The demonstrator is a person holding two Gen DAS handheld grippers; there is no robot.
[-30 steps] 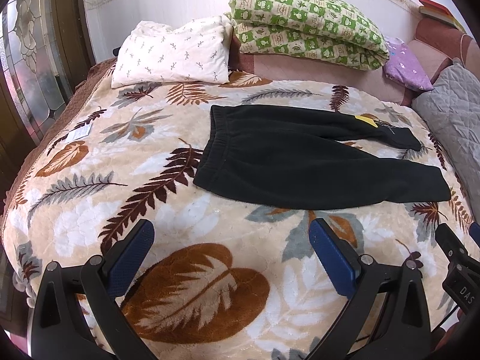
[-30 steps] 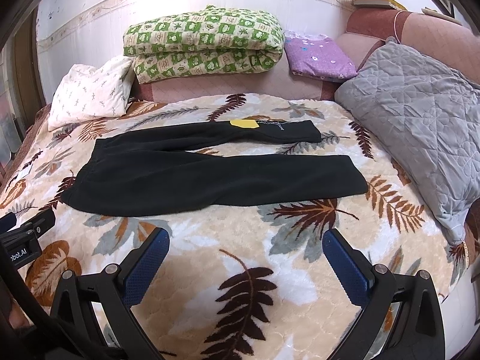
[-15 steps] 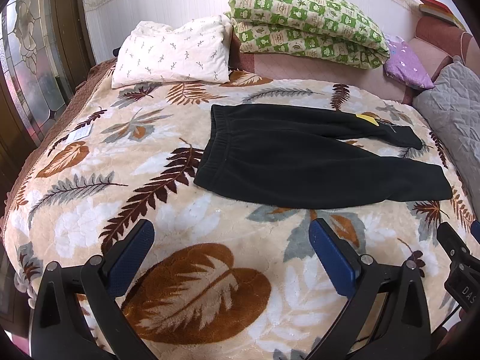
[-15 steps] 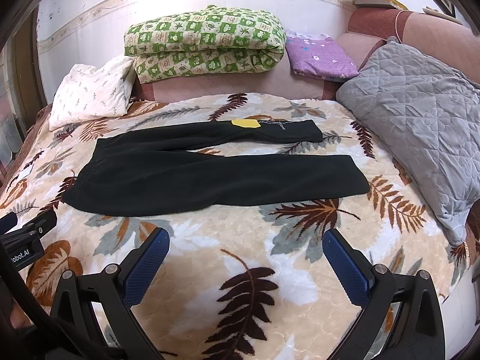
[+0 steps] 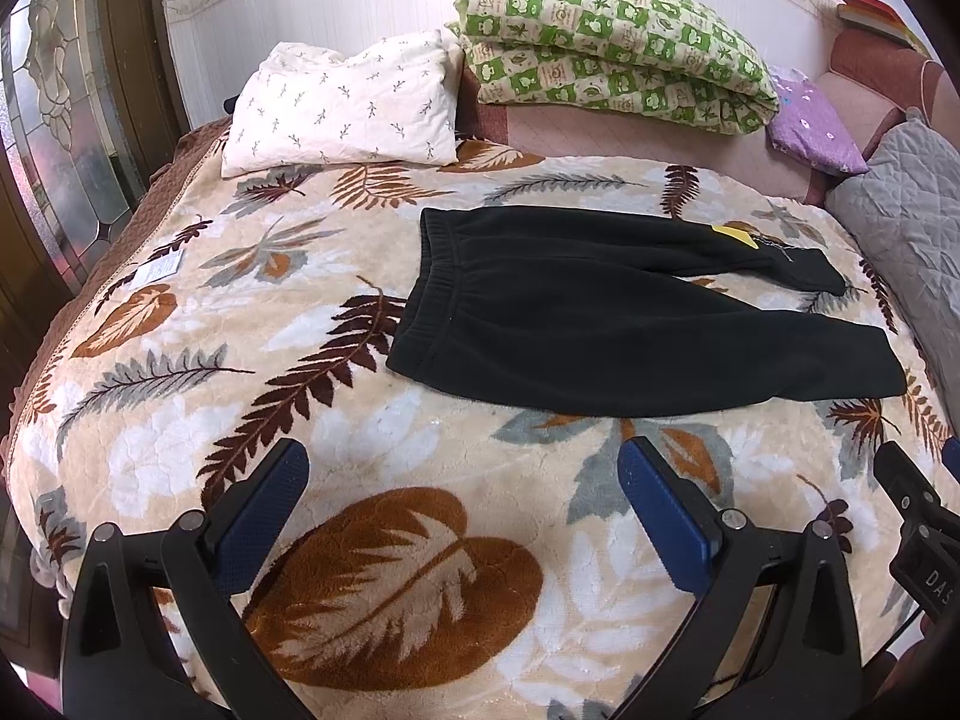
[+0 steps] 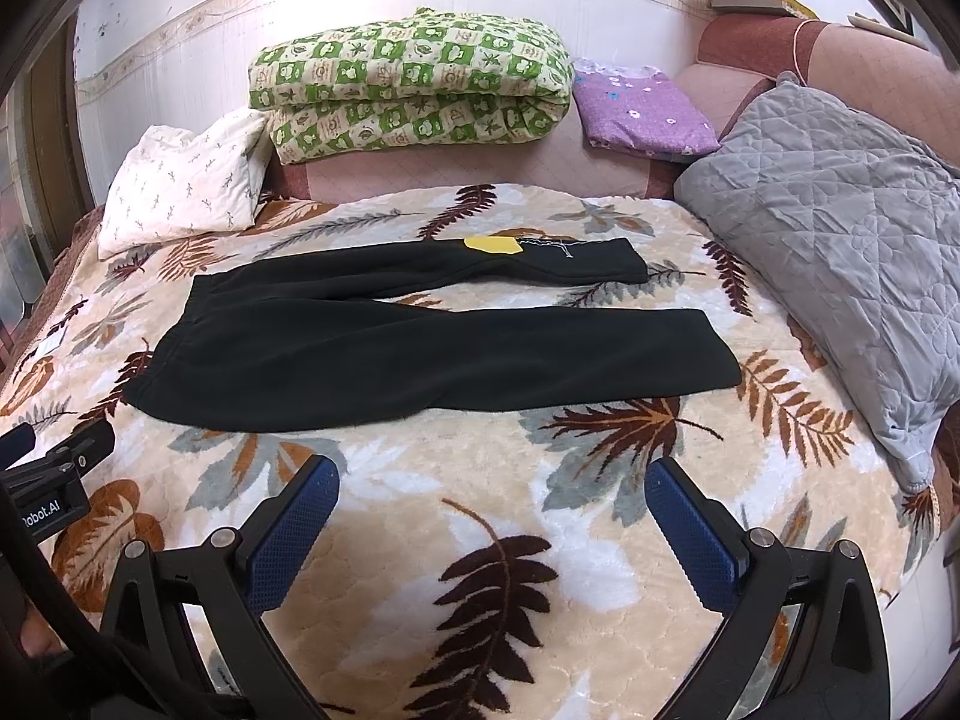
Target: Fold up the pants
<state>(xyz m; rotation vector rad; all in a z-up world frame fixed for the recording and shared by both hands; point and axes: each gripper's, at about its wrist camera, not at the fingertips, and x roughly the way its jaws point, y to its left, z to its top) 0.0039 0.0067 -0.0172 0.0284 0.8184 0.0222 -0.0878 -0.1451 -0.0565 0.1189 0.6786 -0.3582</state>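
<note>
Black pants lie flat on the bed's leaf blanket, waistband toward the white pillow. Left claw and right claw spread wide, empty, short of pants. Risk: plush blanket gets pinched with the fleece hem.

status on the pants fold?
Left gripper and right gripper open, empty, short of the pants. Pants flat, unfolded, legs splayed. Nothing in the way.

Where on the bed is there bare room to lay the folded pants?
Bare blanket lies between the open grippers and the black pants, and left of the waistband toward the white pillow. The right side is crowded by the grey quilted cushion.
</note>
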